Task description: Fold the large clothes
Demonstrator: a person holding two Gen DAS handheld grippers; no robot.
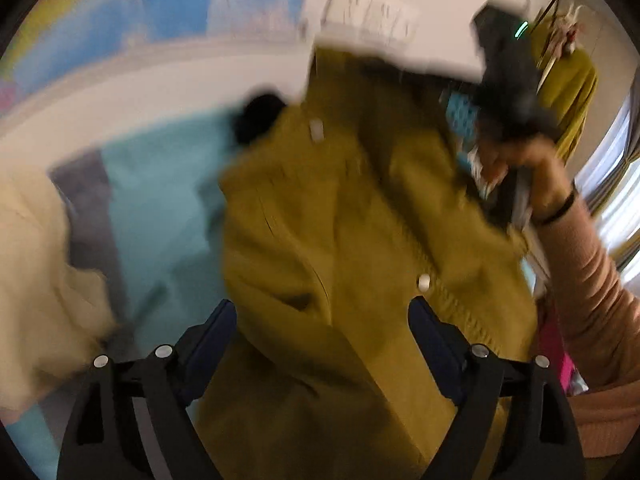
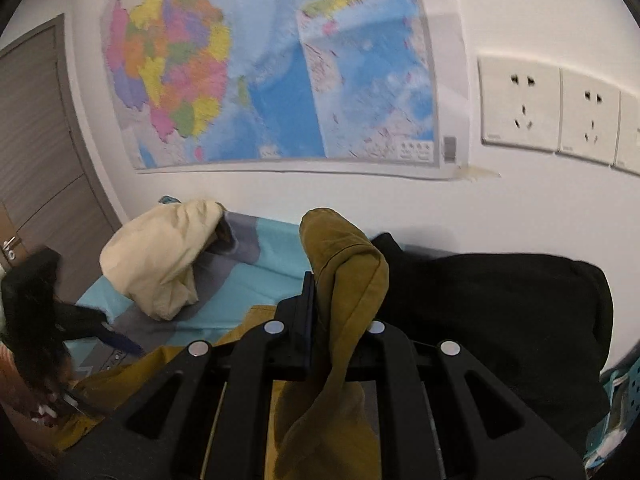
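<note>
A large mustard-yellow garment (image 1: 340, 208) with a white button hangs blurred in the left wrist view. It fills the space in front of my left gripper (image 1: 324, 332), whose jaws stand wide open, one on each side of the cloth, not pressing it. Up at the right, a hand (image 1: 520, 172) in a pink sleeve lifts the cloth's far edge. In the right wrist view my right gripper (image 2: 332, 284) is shut on a bunched fold of the mustard garment (image 2: 344, 264), which droops back over the gripper body.
A turquoise and grey bedsheet (image 2: 248, 276) lies underneath. A cream garment (image 2: 160, 256) is heaped at the left and a black garment (image 2: 500, 304) at the right. A wall map (image 2: 280, 72), sockets (image 2: 520, 108) and a door (image 2: 36, 140) lie behind.
</note>
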